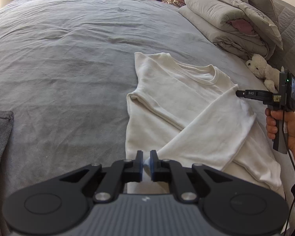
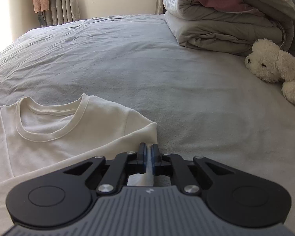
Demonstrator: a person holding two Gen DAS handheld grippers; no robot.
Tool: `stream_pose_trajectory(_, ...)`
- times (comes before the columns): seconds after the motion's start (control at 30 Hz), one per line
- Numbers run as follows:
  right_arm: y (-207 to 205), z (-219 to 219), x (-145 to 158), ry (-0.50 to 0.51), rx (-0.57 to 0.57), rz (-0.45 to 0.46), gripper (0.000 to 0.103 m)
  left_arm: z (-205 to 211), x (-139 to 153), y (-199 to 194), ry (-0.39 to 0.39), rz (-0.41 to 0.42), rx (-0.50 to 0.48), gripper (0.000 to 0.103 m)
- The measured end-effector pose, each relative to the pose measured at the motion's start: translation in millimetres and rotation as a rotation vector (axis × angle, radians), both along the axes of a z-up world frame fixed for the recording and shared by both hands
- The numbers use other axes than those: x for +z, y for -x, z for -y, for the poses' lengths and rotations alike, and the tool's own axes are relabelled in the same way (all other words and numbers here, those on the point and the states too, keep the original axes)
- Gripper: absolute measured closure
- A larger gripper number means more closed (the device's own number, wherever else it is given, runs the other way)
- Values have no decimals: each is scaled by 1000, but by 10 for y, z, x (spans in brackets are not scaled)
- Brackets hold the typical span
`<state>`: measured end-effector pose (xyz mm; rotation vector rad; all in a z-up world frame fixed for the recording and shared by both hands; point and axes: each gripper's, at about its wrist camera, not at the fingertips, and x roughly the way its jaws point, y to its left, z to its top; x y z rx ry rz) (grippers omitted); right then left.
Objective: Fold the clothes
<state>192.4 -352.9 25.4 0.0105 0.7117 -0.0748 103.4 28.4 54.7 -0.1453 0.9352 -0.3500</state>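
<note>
While the white long-sleeved sweatshirt [image 1: 179, 106] is lying face up on the grey bedspread [image 1: 68, 59], towards its right side, you are working on its sleeves. The left sleeve is already lying folded across the chest. Your left gripper [image 1: 146, 164] is pinching white fabric between its blue pads, apparently the cuff end of the right sleeve [image 1: 202, 125], which is crossing the body diagonally. Your right gripper [image 2: 149, 157] is nipping the same garment at the right shoulder edge, with its jaws nearly together on a thin fold of cloth. By the look of it, you are carrying out the sleeve fold. Next you are likely needing to lay that sleeve flat and smooth across the torso before letting go, keeping the shoulder edge straight so the side fold stays crisp. Far right, a folded duvet [image 2: 226, 19] and a plush toy [image 2: 273, 68] are sitting well apart from your work.
</note>
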Motion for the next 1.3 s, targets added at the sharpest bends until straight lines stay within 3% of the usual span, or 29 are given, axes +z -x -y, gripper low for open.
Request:
stream_pose_trajectory(0.07,46,-26,-19,37,-17,27,98,-12,38,5,-19,26,4,101)
stream_pose_trajectory(0.13,35,-44,-94,80,-32,-3,96,-8,-12,-28,-34,8,1,101)
stream_pose_trajectory(0.17,55,-58,-88,105,-25,-3,86,-6,-53,-44,-36,-12,1,101)
stream_pose_trajectory(0.23,128,-50,11,126,-30,5,80,-4,-118,-66,-30,-42,-2,100)
stream_pose_trajectory(0.4,421,21,183,55,44,50,80,-15,-40,-22,39,-22,-9,99)
stream_pose_trajectory(0.47,459,18,75,71,61,1,80,26,-59,-9,18,-17,-19,99)
stream_pose_trajectory(0.63,540,31,-48,83,51,-18,80,158,-184,22,-83,-16,-48,98)
stream_pose_trajectory(0.8,639,-1,-68,72,90,-56,83,142,-171,27,-89,-14,-54,98)
stream_pose_trajectory(0.83,659,-3,-69,68,92,-58,79,143,-174,27,-89,-14,-55,98)
stream_pose_trajectory(0.97,718,91,33,-15,50,-49,79,150,-174,34,-93,-14,-53,98)
stream_pose_trajectory(1.13,838,87,-43,17,48,-62,79,156,-179,39,-101,-12,-56,97)
stream_pose_trajectory(1.3,1065,13,199,31,-28,-61,79,185,-187,56,-124,2,-66,97)
